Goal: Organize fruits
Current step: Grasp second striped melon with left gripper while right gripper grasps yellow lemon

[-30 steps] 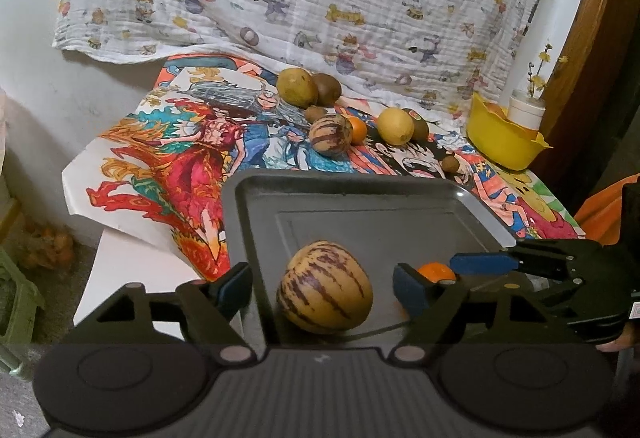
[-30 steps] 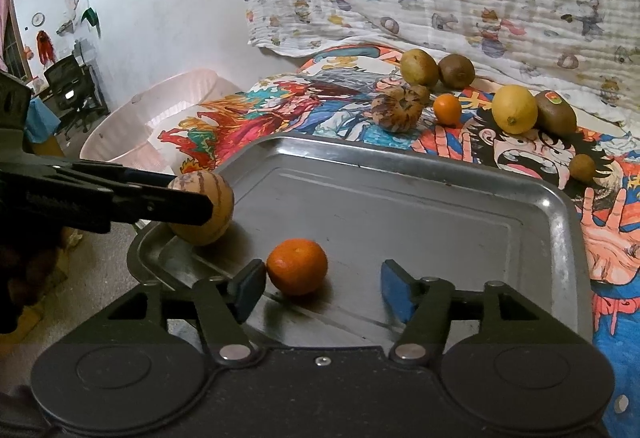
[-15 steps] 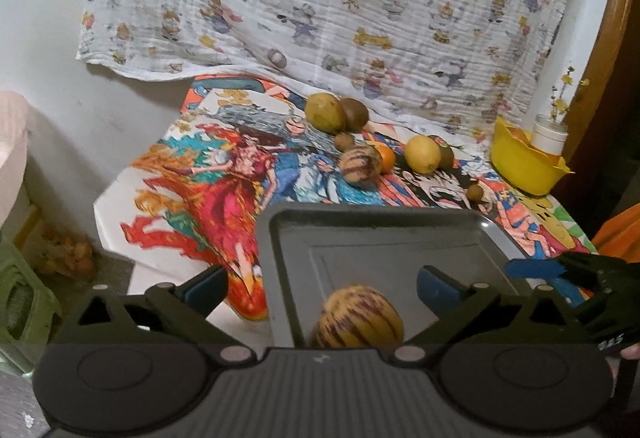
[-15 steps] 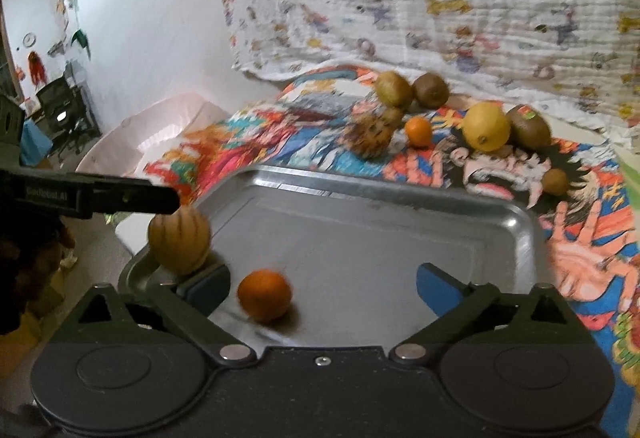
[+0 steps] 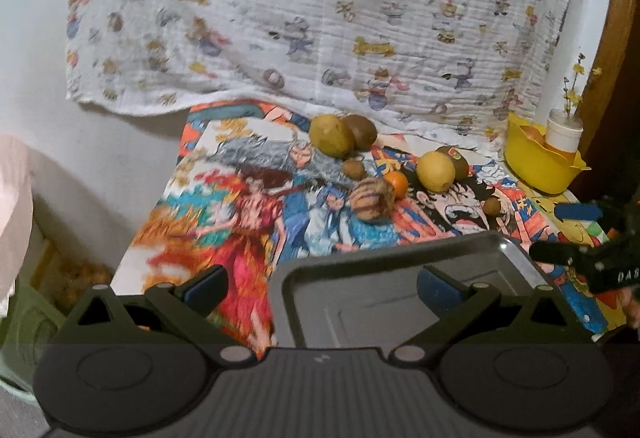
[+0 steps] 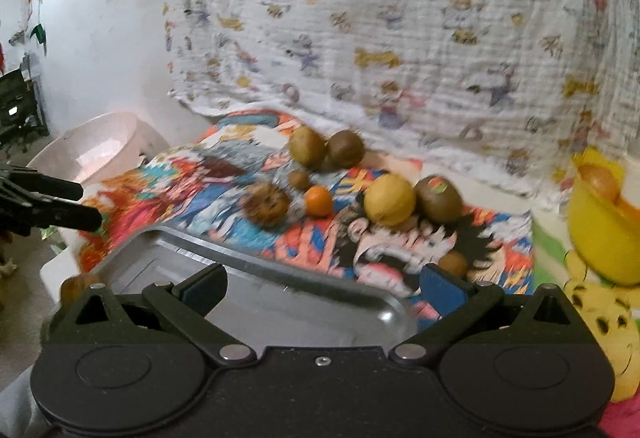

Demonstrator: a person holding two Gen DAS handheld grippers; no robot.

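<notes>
Tongs (image 5: 320,288) (image 6: 322,288) both wide, empty; tray (image 6: 256,270) fruit mostly hidden, perhaps striped melon.

At your 12 hangs a white cartoon-print cotton sheet (image 5: 320,10); yellow plastic bowl (image 5: 536,166) at 2, white cup (image 5: 564,132) inside.

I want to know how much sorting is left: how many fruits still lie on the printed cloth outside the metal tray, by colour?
Large brown fruits: 2
Small brown fruits: 2
Olive-green fruit: 1
Yellow fruit: 1
Orange fruit: 1
Striped fruit: 1
Total: 8
</notes>
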